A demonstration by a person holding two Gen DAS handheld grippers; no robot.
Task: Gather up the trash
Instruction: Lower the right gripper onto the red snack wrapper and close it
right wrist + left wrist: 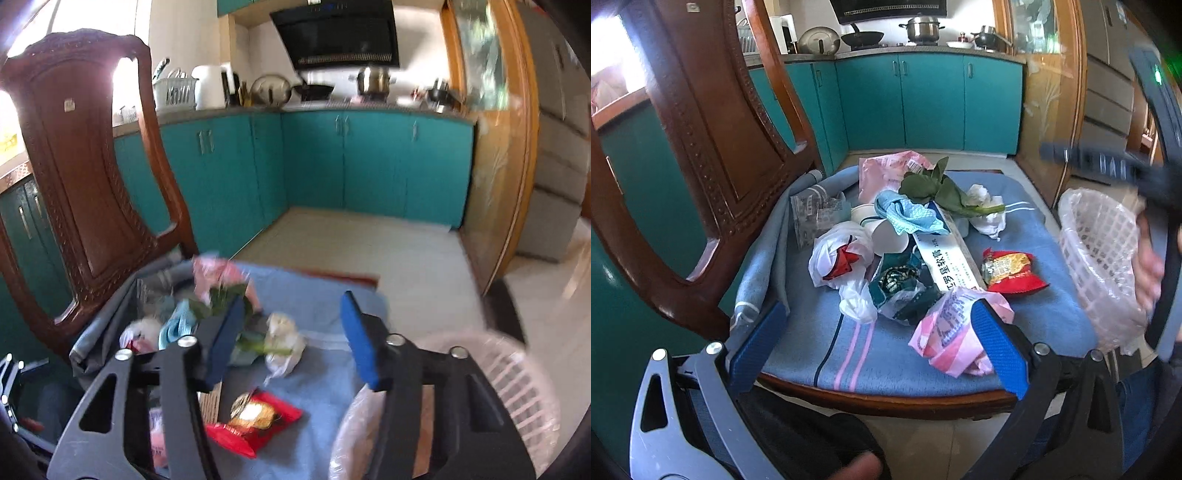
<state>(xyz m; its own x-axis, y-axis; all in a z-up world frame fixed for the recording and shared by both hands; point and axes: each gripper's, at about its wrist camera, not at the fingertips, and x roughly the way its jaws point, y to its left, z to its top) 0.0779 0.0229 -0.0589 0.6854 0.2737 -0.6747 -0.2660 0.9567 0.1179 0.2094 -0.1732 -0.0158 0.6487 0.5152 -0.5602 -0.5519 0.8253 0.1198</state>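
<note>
Trash pile [905, 251] lay on the chair's blue cushion [1027, 229]. Left gripper [879, 343] and right gripper [291, 339] both gaped, holding nothing. Lined basket [1104, 266] sat just beside the cushion.

Red snack packet [1012, 271] on blue, pink-striped cushion [849, 350]; teal cabinets [931, 103].

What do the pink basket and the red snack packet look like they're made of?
The pink basket looks like moulded plastic, with open lattice walls and a thin clear bag lining it. The red snack packet looks like glossy plastic or foil film, since it is crinkled and shiny.
</note>
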